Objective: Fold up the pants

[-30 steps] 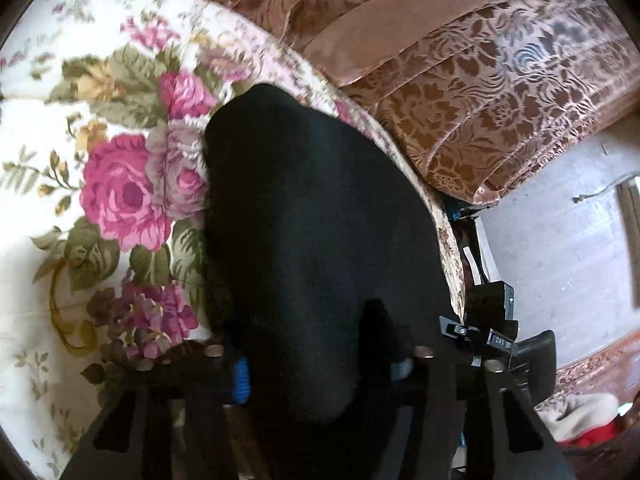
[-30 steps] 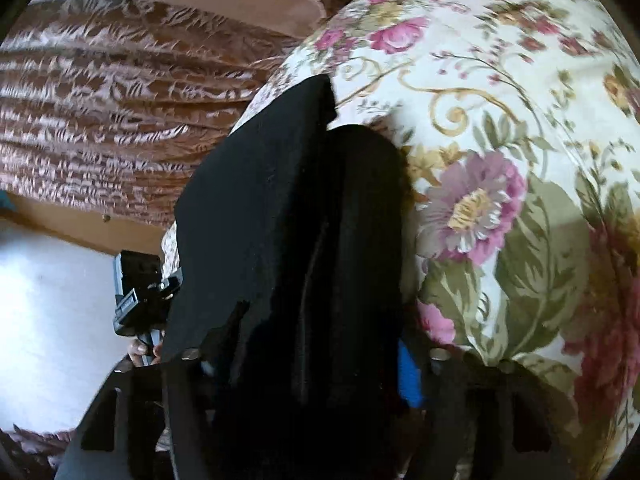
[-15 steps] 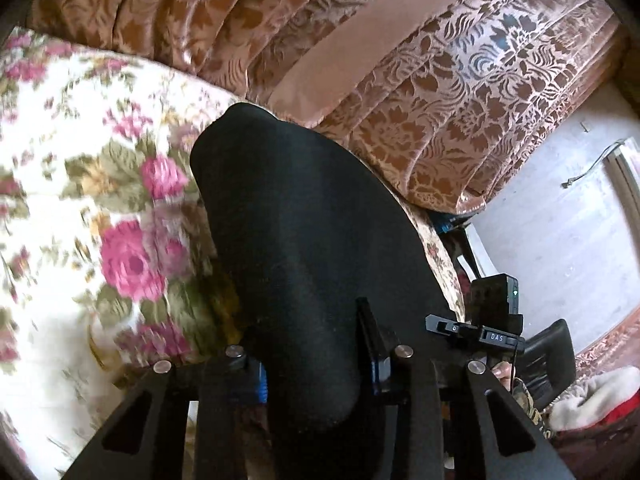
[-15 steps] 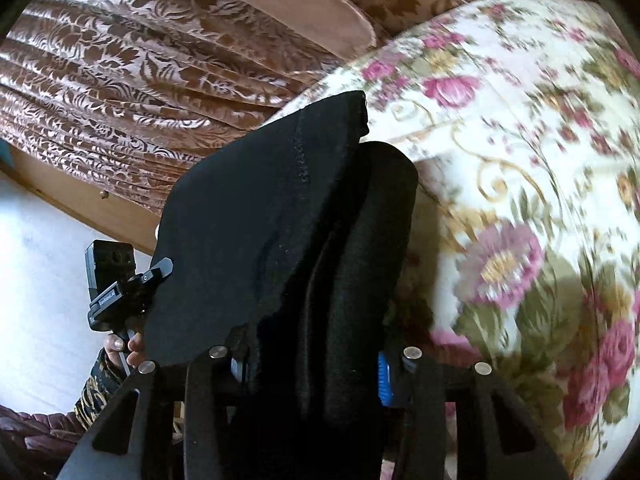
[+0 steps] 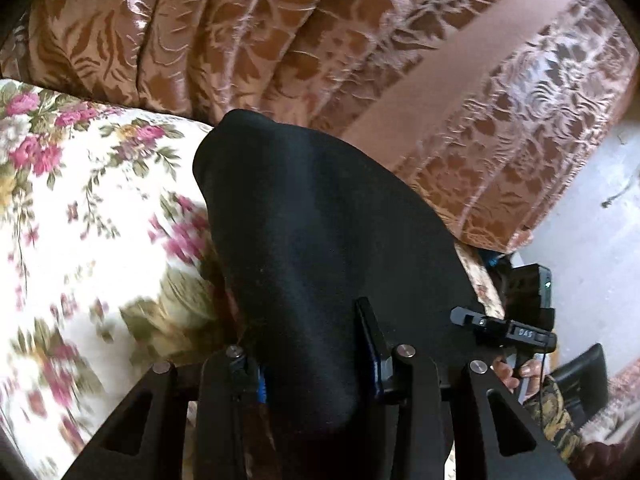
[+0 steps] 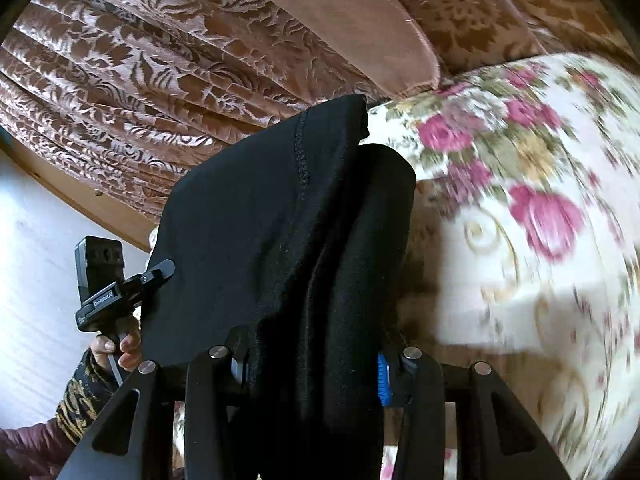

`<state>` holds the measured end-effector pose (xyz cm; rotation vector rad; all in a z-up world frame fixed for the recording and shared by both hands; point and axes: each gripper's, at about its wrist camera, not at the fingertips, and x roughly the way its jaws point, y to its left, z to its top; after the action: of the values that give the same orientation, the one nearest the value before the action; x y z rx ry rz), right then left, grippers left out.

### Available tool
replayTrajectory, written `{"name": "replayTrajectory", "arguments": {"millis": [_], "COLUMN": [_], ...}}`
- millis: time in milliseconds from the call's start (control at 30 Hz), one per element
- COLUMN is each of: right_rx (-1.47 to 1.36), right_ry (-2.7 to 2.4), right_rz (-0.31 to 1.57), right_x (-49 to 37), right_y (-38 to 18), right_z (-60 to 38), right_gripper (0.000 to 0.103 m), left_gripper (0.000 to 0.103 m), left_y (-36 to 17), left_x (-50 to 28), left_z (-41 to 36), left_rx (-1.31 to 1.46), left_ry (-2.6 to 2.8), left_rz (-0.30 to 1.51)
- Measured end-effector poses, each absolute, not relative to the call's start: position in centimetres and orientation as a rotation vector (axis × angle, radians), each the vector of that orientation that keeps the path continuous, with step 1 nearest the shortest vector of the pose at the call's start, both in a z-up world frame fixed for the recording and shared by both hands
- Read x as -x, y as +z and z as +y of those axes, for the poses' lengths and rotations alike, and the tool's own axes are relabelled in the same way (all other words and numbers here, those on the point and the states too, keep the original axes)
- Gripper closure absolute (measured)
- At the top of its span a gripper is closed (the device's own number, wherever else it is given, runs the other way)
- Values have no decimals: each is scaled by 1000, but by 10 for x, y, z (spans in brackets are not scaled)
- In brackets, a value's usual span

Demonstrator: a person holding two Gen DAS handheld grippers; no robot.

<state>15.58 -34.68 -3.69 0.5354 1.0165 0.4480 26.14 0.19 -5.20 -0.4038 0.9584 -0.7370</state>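
The black pants [image 5: 320, 240] hang stretched between my two grippers, raised above a floral bedspread [image 5: 80, 220]. My left gripper [image 5: 316, 368] is shut on one bunched edge of the cloth, which drapes over and hides its fingertips. In the right wrist view my right gripper [image 6: 312, 364] is shut on the other edge of the pants [image 6: 280, 240], with a stitched seam running up the cloth. The other gripper shows beyond the cloth in each view: the right one in the left wrist view [image 5: 516, 328], the left one in the right wrist view [image 6: 108, 292].
A brown patterned curtain [image 5: 320, 40] hangs behind the bed. The floral bedspread [image 6: 520, 240] lies to the right in the right wrist view. A pale floor [image 5: 592, 240] shows beside the bed. The person's hand [image 6: 120, 344] holds the left gripper's handle.
Both grippers have lifted and tilted up with the pants. More curtain and less bedspread fills each view. The cloth stays clamped in both.
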Motion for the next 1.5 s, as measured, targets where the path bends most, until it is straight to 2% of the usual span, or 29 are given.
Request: {"name": "replayTrajectory", "arguments": {"millis": [267, 400, 533, 633, 900, 1100, 1500], "right_rx": [-553, -592, -658, -622, -526, -367, -148], "right_ry": [438, 434, 439, 416, 318, 179, -78], "right_rz": [1068, 1094, 1074, 1082, 1073, 1034, 883], "right_x": [-212, -214, -208, -209, -203, -193, -145], "right_y": [-69, -97, -110, -106, -84, -57, -18], "right_z": [-345, -350, -356, -351, -338, -317, -293], "right_gripper": [60, 58, 57, 56, 45, 45, 45], "left_gripper": [62, 44, 41, 32, 31, 29, 17], "left_y": [-74, -106, -109, -95, -63, -46, -18], "left_x": [-310, -315, -309, -304, -265, -223, -163], "left_z": [-3, 5, 9, 1, -6, -6, -14], "left_rx": [343, 360, 376, 284, 137, 91, 53], "left_ry": [-672, -620, -587, -504, -256, -186, -133], "left_rz": [1017, 1044, 1025, 1006, 911, 821, 709]}}
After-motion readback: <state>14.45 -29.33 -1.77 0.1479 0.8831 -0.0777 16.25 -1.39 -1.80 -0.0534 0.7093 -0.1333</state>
